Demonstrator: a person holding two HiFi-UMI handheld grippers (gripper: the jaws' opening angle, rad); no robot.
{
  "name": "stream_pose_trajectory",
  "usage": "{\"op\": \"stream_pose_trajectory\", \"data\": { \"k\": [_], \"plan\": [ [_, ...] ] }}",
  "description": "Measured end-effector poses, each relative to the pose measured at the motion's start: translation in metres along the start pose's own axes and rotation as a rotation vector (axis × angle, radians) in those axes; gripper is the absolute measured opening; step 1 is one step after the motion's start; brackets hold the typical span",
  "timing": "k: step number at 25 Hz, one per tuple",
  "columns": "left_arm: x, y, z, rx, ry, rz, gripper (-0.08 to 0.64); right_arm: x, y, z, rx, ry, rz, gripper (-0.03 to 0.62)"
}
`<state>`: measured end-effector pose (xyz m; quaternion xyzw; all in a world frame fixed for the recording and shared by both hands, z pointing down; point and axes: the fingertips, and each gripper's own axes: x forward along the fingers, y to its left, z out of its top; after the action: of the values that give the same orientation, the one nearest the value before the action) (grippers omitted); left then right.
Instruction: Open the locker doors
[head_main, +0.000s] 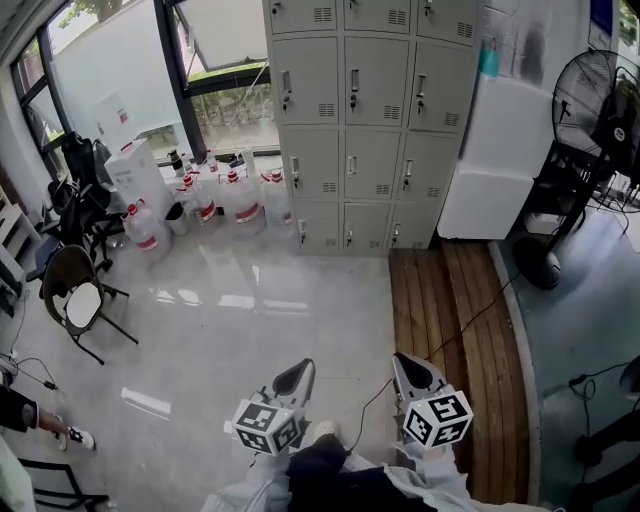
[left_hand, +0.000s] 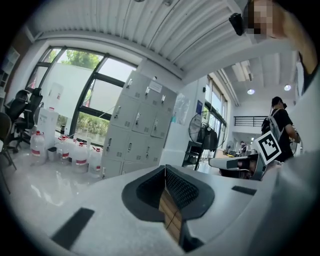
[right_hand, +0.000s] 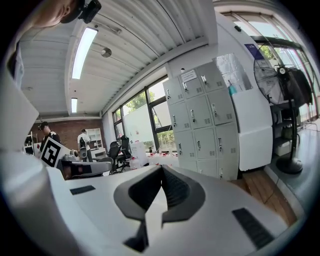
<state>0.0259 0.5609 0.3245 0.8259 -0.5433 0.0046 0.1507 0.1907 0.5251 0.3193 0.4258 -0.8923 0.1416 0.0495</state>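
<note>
Left tongs (head_main: 303, 368) and right tongs (head_main: 402, 360) are held closed, empty, well apart from the lockers (head_main: 370, 130), presumably as approach is not yet made.

Looks like an open-plan office or lab workspace, staff area, not a home.

Landmark is a bank of grey metal lockers (head_main: 370, 120) on the wall.
- Left of the lockers: tall glazed window (head_main: 225, 90), big water jugs (head_main: 235, 200) lined up on the floor under it, then black office chairs (head_main: 85, 185) and a folding chair (head_main: 78, 295).
- Right of the lockers: white panel (head_main: 500, 160) and a black pedestal fan (head_main: 590, 110).
- In front of the lockers: glossy grey floor (head_main: 250, 330) and a wooden strip (head_main: 455, 330).
- Overhead: ribbed metal ceiling (right_hand: 150, 30) with a strip light (right_hand: 82, 45).
- Well away from the lockers: brick wall (right_hand: 65, 131), with people (right_hand: 86, 140) standing about.
</note>
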Motion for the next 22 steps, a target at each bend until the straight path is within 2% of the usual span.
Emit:
{"op": "stream_pose_trajectory", "data": {
  "k": [9,16,18,22],
  "plan": [
    [0.050,0.071,0.033,0.036,-0.010,-0.048,0.011,0.077,-0.017,0.023,-0.008,-0.012,-0.084,0.000],
    [0.075,0.110,0.046,0.055,0.006,-0.081,0.011,0.117,-0.019,0.039,0.022,-0.077,-0.115,0.002],
    [0.076,0.117,0.044,0.045,0.012,-0.084,0.011,0.124,-0.017,0.038,0.021,-0.072,-0.115,0.025],
    [0.073,0.125,0.039,0.019,0.023,-0.079,0.011,0.128,-0.015,0.036,0.035,-0.058,-0.120,0.123]
  ]
}}
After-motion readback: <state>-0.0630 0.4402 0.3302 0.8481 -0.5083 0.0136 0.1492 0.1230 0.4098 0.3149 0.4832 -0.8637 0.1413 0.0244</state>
